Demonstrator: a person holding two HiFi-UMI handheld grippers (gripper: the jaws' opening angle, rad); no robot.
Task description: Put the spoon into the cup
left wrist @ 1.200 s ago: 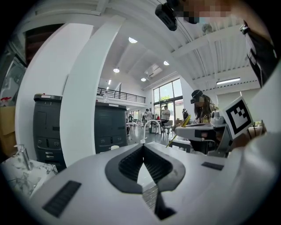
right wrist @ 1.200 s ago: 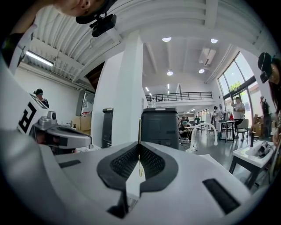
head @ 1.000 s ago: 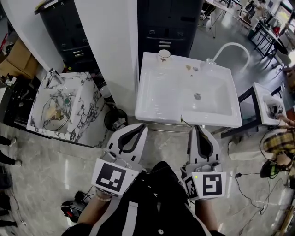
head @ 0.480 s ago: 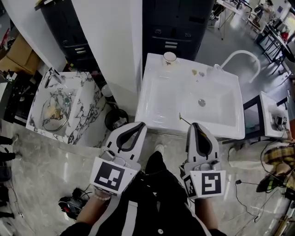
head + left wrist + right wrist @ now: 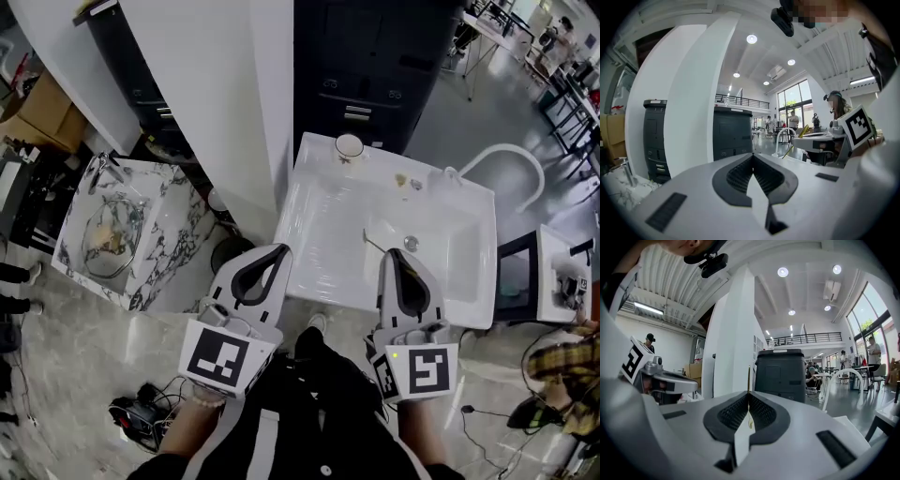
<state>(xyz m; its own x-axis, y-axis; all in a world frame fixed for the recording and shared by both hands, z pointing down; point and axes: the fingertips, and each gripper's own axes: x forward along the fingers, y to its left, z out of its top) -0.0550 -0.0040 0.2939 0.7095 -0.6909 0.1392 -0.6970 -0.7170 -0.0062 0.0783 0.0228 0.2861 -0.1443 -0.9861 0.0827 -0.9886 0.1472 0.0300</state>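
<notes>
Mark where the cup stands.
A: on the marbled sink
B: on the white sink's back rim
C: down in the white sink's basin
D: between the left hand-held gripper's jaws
B: the cup stands upright on the back rim of the white sink, beyond the basin and clear of both hand-held grippers.

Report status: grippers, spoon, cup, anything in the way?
Right gripper shut on spoon, its thin end poking out over the sink. Left gripper shut, empty. Cup upright on sink's back rim, spoon not in. No obstruction seen.
</notes>
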